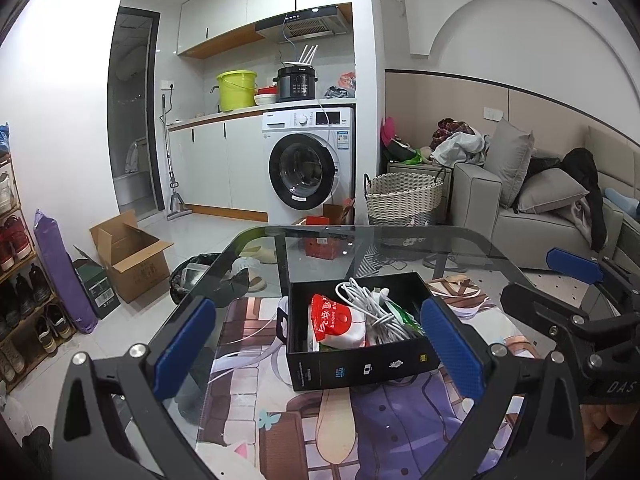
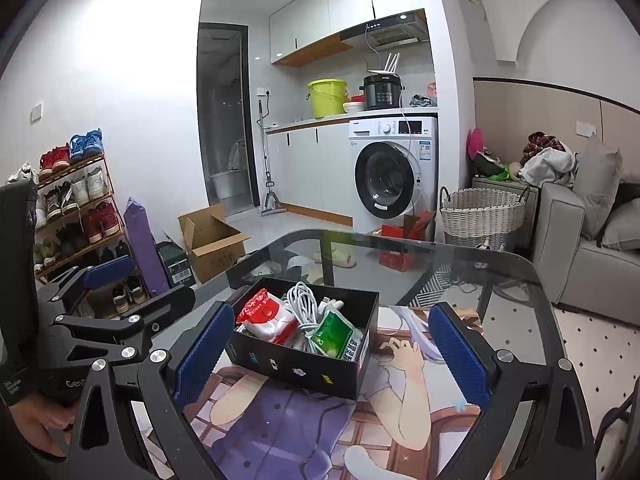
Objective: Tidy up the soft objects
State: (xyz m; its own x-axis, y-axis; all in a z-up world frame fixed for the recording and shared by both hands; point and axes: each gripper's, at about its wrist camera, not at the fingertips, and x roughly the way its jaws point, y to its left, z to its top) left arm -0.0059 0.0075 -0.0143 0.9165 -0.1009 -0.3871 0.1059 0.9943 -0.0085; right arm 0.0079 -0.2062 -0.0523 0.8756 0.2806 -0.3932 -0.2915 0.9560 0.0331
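Observation:
A black open box (image 1: 360, 372) (image 2: 304, 364) stands on a printed mat on the glass table. Inside lie a red and white soft pouch (image 1: 336, 322) (image 2: 266, 314), a coiled white cable (image 1: 372, 308) (image 2: 306, 304) and a green packet (image 1: 404, 318) (image 2: 332, 334). My left gripper (image 1: 320, 348) is open and empty, its blue pads either side of the box, just short of it. My right gripper (image 2: 332, 354) is open and empty, likewise framing the box from the near side. Each gripper shows at the edge of the other's view.
The printed anime mat (image 1: 328, 436) (image 2: 288, 420) covers the near part of the glass table (image 1: 400, 240) (image 2: 460, 264). Beyond stand a washing machine (image 1: 308, 160), a wicker basket (image 1: 404, 196), a grey sofa (image 1: 540, 216), a cardboard box (image 1: 128, 256) and a shoe rack (image 2: 76, 208).

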